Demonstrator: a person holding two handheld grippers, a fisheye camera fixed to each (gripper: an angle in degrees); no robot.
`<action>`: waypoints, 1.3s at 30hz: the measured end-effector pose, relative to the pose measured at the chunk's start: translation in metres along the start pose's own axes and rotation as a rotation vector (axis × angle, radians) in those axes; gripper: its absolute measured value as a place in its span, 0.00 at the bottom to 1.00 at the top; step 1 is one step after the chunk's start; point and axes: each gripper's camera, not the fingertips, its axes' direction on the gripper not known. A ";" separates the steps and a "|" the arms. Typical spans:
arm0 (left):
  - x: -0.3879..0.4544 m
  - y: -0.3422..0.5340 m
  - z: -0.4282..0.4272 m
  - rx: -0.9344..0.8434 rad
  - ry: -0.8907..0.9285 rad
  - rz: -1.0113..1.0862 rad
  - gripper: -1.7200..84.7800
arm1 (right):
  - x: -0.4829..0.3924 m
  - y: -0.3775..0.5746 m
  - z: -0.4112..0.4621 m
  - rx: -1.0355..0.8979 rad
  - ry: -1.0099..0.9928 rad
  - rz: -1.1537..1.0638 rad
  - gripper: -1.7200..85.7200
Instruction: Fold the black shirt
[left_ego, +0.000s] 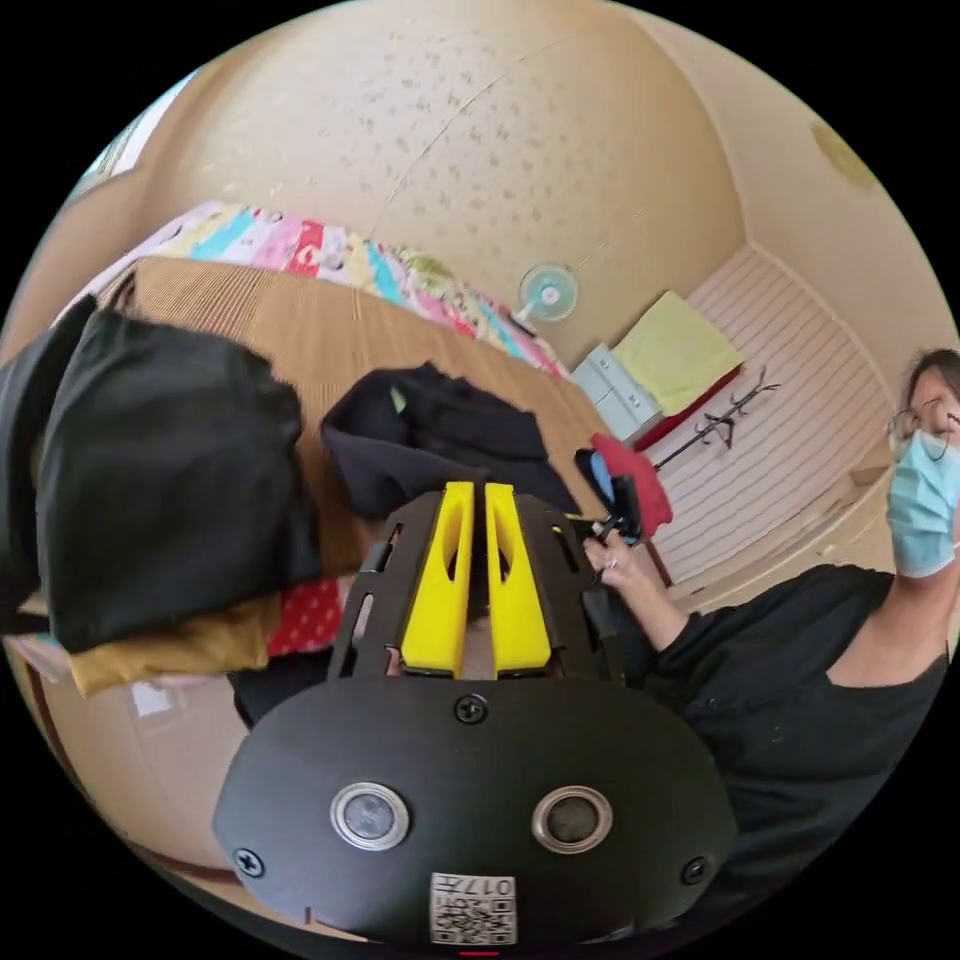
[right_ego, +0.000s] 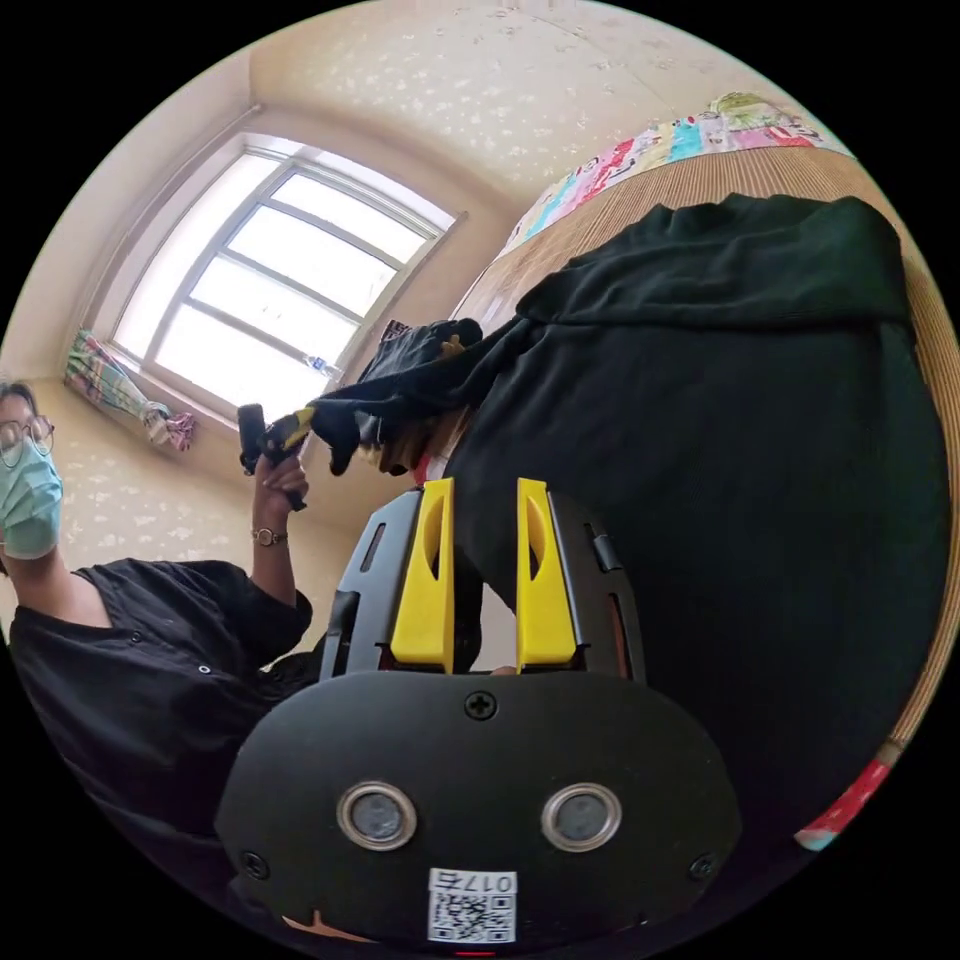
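Observation:
The black shirt (left_ego: 430, 430) lies bunched on a brown striped mat (left_ego: 330, 330); in the right gripper view it (right_ego: 720, 450) looms large and close. My left gripper (left_ego: 478, 490) has its yellow jaws nearly together with dark cloth between them. From the right gripper view, that left gripper (right_ego: 285, 430) sits in the person's raised hand, pinching a stretched black corner of the shirt. My right gripper (right_ego: 480, 485) has a narrow gap packed with black fabric, and it (left_ego: 615, 510) sits at the shirt's right end.
A stack of folded clothes (left_ego: 170, 480), black over mustard and red dotted pieces, sits at the mat's left. A colourful sheet (left_ego: 300, 245), a fan (left_ego: 548, 292), drawers (left_ego: 615, 385) and a coat rack (left_ego: 720, 420) lie beyond. The person (left_ego: 800, 680) stands close; a window (right_ego: 270, 290) is behind them.

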 end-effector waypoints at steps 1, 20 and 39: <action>0.002 -0.009 0.011 -0.013 0.017 0.006 0.05 | 0.000 0.002 -0.003 0.009 0.015 0.000 0.13; -0.042 0.056 0.046 -0.049 -0.195 -0.257 0.15 | -0.034 -0.001 0.037 0.059 -0.051 0.027 0.21; -0.088 0.083 0.027 -0.065 -0.197 -0.320 0.14 | -0.029 -0.263 -0.175 0.254 -0.261 -0.495 0.05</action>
